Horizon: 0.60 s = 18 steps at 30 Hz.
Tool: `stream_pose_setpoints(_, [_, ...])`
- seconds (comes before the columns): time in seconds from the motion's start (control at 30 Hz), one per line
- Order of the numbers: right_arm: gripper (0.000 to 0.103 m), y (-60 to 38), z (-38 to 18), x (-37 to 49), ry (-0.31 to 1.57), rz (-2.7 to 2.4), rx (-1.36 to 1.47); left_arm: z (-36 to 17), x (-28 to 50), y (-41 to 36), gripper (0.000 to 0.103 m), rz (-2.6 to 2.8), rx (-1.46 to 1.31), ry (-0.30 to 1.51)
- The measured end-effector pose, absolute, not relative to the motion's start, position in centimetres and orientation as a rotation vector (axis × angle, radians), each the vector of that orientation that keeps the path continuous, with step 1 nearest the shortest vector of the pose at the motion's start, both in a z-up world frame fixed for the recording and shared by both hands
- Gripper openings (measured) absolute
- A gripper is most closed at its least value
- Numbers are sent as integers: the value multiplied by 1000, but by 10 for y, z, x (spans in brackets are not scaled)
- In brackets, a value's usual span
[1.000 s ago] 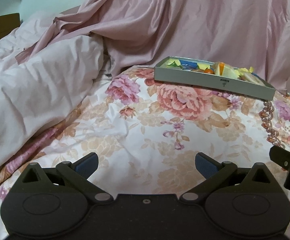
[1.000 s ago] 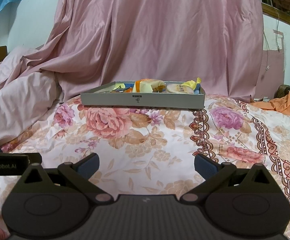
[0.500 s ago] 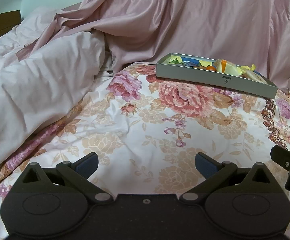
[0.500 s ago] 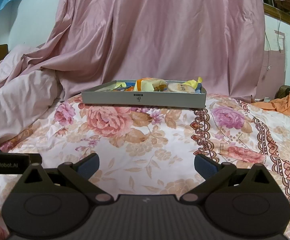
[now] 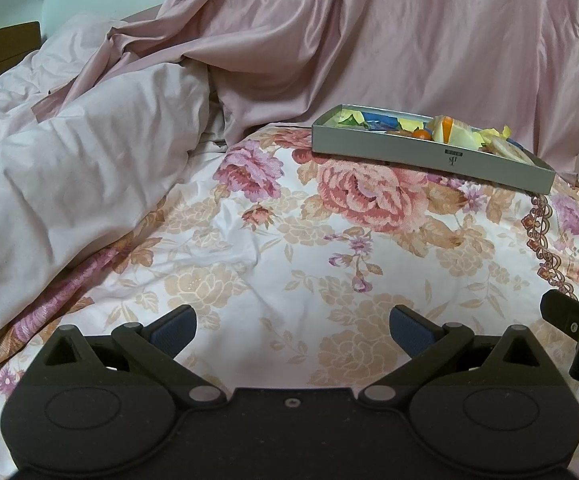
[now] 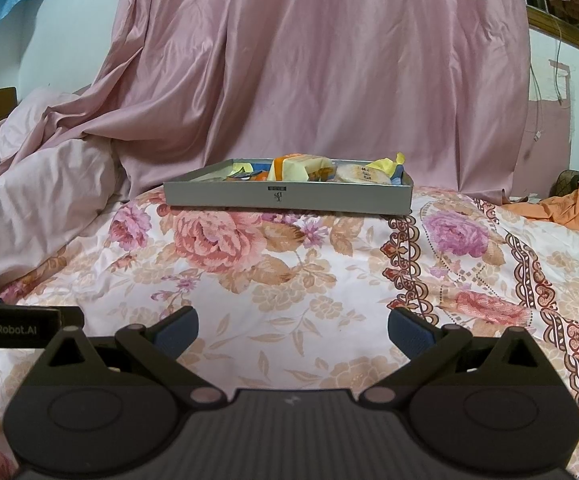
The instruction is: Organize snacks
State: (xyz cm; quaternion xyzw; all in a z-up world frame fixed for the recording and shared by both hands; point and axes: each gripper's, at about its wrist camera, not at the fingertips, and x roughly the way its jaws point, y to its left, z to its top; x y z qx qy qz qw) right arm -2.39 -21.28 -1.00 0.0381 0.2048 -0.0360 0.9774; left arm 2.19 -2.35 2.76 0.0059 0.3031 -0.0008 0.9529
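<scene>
A floral bedspread (image 6: 289,280) is seen spread under a grey tray (image 6: 287,198) of wrapped snacks (image 6: 301,168) set at its far end, well apart from the left gripper (image 5: 292,326) and right gripper (image 6: 292,326), both held wide and empty.

Matt grey tray (image 6: 225,196); satiny pink curtain (image 6: 329,80); soft floral cotton bedspread (image 6: 289,280).
</scene>
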Motion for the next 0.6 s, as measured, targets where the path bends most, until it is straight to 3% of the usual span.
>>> stream_pose_setpoints(0.6, [103,-211,-11,-24,422,-71,77,27,22,-20,102,-3,21,609])
